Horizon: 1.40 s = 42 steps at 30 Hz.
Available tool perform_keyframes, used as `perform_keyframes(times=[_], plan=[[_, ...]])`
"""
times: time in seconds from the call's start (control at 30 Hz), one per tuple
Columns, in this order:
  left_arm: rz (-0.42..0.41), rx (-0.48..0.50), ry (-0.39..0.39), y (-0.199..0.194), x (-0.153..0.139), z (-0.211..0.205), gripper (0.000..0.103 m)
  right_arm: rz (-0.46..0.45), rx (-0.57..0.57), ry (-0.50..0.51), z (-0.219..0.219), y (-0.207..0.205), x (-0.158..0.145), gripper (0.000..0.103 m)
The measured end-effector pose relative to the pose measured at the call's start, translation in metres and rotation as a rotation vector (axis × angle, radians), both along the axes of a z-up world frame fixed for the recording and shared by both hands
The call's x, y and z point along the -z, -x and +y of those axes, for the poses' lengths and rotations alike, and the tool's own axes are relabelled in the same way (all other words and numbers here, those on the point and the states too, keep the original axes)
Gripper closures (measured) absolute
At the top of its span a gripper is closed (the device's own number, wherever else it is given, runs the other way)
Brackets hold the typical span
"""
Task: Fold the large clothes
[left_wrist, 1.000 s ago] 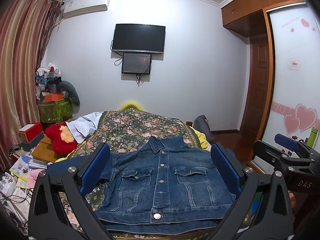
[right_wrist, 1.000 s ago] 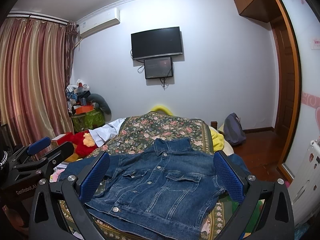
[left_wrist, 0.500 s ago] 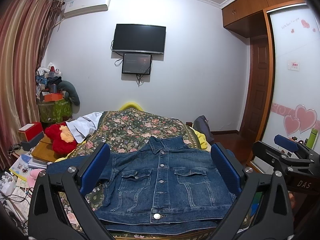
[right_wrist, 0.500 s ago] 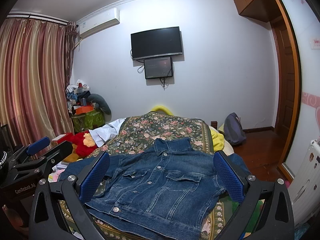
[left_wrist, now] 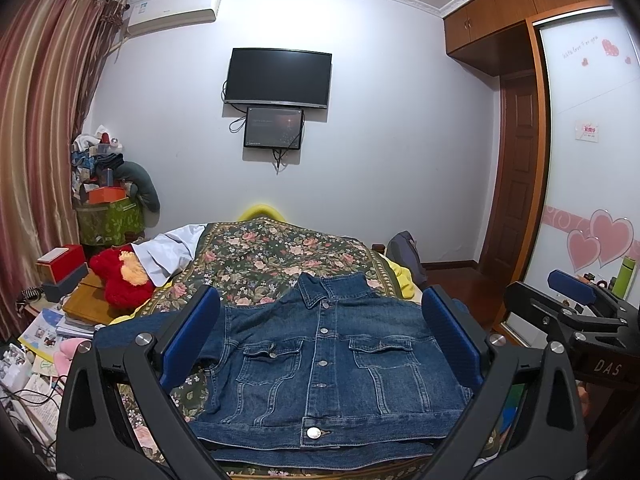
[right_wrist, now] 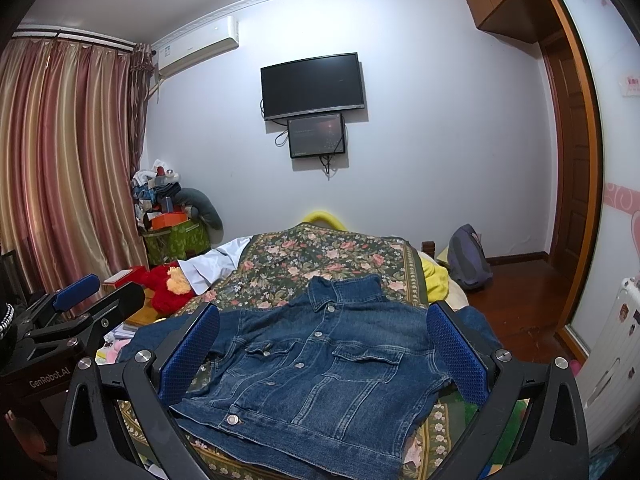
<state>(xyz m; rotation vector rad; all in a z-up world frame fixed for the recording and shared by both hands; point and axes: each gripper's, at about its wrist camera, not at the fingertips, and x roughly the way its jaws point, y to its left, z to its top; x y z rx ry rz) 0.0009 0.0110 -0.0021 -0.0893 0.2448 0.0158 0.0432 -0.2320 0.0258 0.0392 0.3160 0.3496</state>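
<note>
Left wrist view: denim jacket (left_wrist: 332,364) flat on floral bedspread (left_wrist: 272,256), both grippers' fingers apart, empty.

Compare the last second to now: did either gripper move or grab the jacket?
No visible change. The left gripper and the right gripper hang open above the denim jacket, holding nothing, as before. The jacket lies flat and buttoned on the floral bedspread, collar toward the far wall, in the same place. Nothing was taken hold of or let go.
</note>
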Motion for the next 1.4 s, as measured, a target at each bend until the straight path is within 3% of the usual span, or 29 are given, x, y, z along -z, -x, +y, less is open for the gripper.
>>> perform_keyframes(times=[0.5,0.8,1.07,1.4], plan=[[0.010,-0.003,0.001,-0.005,0.000,0.001,0.001,0.008,0.001,0.001,0.004,-0.002,-0.004,0.000],[0.030,-0.053,0.005,-0.020,0.006,0.014,0.001,0.037,-0.006,0.004,0.013,-0.010,-0.003,0.000],[0.111,-0.165,0.023,-0.066,0.024,0.064,0.001,0.108,-0.005,0.037,0.027,-0.066,0.005,0.000],[0.308,-0.381,0.065,-0.135,0.076,0.180,0.001,0.214,-0.031,0.093,0.062,-0.174,0.022,0.000]])
